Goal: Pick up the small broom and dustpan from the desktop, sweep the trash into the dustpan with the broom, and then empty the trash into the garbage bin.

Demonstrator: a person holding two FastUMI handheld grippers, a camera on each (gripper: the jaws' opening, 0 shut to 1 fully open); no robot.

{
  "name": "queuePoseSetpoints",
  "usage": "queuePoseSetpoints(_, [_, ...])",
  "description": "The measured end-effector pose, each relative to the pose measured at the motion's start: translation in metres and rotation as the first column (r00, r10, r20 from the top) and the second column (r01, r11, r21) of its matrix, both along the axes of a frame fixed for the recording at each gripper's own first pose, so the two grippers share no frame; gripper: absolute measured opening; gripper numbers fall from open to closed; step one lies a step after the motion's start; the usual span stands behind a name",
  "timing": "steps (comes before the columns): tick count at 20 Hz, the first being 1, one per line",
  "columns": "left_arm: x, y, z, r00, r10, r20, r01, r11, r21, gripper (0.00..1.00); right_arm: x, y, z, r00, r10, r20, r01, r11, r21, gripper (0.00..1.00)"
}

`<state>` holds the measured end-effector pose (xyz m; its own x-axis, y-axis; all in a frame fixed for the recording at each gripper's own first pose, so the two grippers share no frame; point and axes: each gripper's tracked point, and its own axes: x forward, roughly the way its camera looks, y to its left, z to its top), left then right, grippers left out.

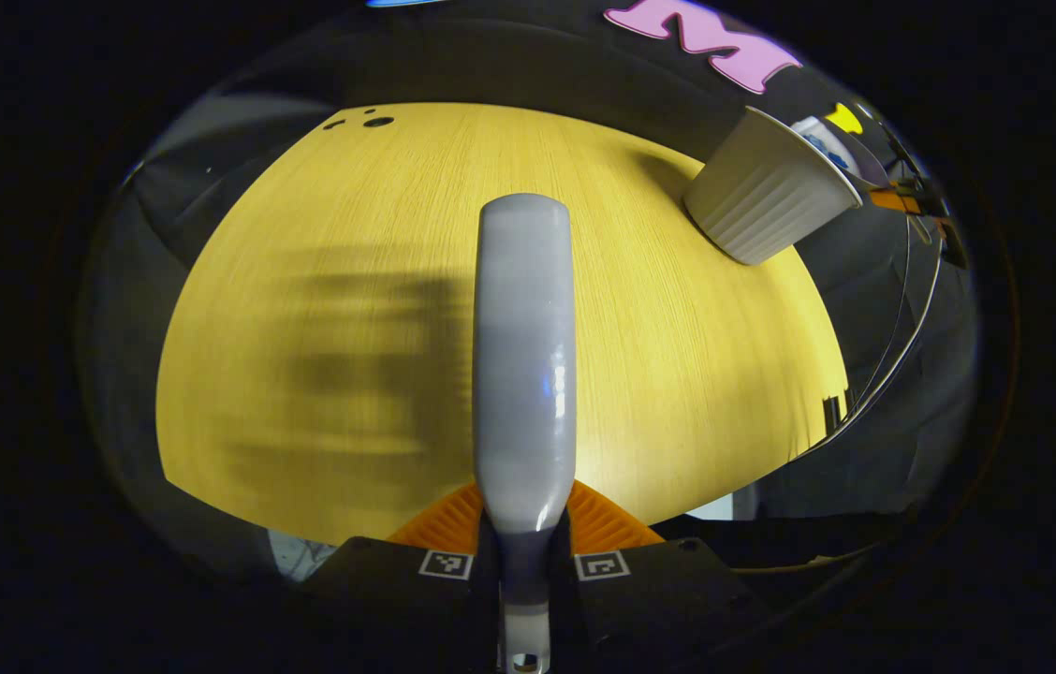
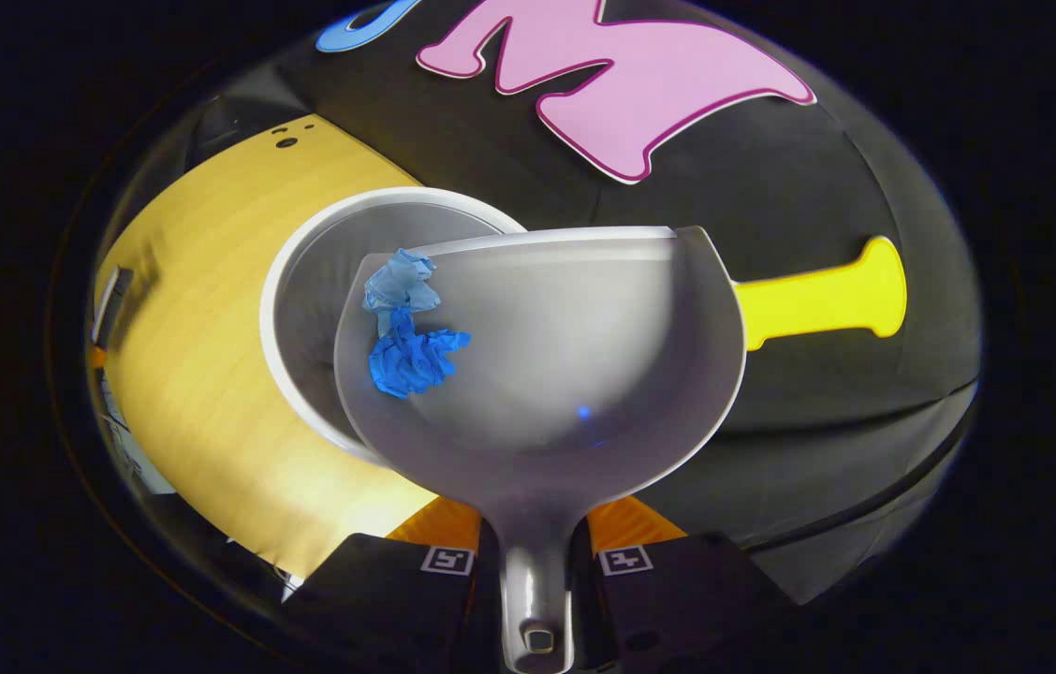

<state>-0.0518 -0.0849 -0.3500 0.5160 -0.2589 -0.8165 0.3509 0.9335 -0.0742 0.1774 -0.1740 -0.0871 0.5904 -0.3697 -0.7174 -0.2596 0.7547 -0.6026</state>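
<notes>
Your right gripper point(image 2: 535, 562) is clamped on the dustpan point(image 2: 565, 374) handle, holding the pan over the white garbage bin point(image 2: 303, 281) with blue crumpled trash point(image 2: 411, 360) at its left side, while your left gripper point(image 1: 525, 564) pinches the broom point(image 1: 524, 356) above the desk point(image 1: 678, 374).

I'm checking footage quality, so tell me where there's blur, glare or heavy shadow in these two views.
Left gripper view: streaky smeared shadow on the wooden desktop, small glare streak on the broom handle. Right gripper view: sharp, dustpan and blue crumpled trash crisp, bright patch on the desktop near the bottom; fisheye bends edges in both.
</notes>
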Motion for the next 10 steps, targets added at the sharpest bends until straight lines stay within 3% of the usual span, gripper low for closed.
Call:
queuePoseSetpoints(1, [0.001, 0.002, 0.0, 1.0, -0.012, 0.006, 0.012, 1.0, 0.011, 0.25, 0.005, -0.002, 0.001, 1.0, 0.014, 0.009, -0.014, 0.999, -0.034, 0.34])
queuePoseSetpoints(2, [0.002, 0.004, -0.001, 1.0, -0.024, 0.012, 0.023, 0.999, 0.022, 0.25, 0.014, -0.004, 0.001, 0.999, 0.037, 0.018, -0.035, 0.995, -0.089, 0.4])
queuePoseSetpoints(3, [0.003, 0.006, -0.001, 0.999, -0.032, 0.02, 0.031, 0.999, 0.029, 0.25, 0.016, -0.005, 0.004, 0.997, 0.065, 0.031, -0.06, 0.987, -0.15, 0.33])
queuePoseSetpoints(6, [0.007, 0.006, -0.01, 0.998, -0.04, 0.04, 0.038, 0.999, 0.037, 0.25, 0.021, -0.001, 0.019, 0.982, 0.181, 0.051, -0.154, 0.928, -0.339, 0.34])
queuePoseSetpoints(10, [0.004, 0.003, -0.009, 0.999, -0.028, 0.021, 0.027, 1.0, 0.005, 0.25, 0.03, -0.004, 0.023, 0.963, 0.27, 0.027, -0.229, 0.861, -0.454, 0.33])
